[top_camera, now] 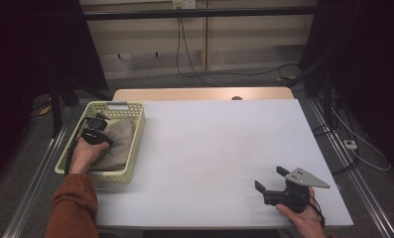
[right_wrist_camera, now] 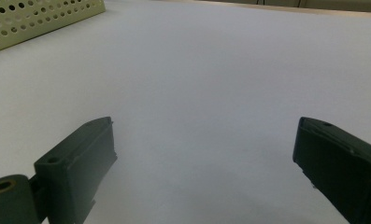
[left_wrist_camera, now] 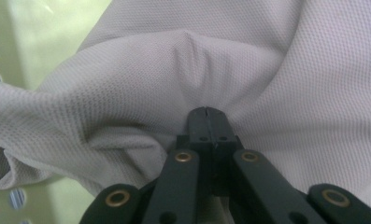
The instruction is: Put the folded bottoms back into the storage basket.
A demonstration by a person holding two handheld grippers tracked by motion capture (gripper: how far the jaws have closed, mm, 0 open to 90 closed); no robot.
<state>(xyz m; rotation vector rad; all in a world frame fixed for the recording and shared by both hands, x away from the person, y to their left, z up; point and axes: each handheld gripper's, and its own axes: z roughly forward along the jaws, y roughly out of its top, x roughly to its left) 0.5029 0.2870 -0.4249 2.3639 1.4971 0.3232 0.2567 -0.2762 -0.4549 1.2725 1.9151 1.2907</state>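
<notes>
The left gripper (left_wrist_camera: 206, 112) was clenched on a fold of the crumpled beige knit cloth (left_wrist_camera: 248, 60), which lay inside the pale yellow perforated plastic basket (top_camera: 135, 144) at the table's left edge. The right gripper (top_camera: 271, 179), jaws spread wide, hovered over the bare white tabletop (top_camera: 219, 148) near its front right corner.

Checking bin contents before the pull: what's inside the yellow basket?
A beige cloth lies crumpled in the basket, and the left gripper is shut on a fold of it. Anything beneath the cloth is covered, so I can't tell.
</notes>
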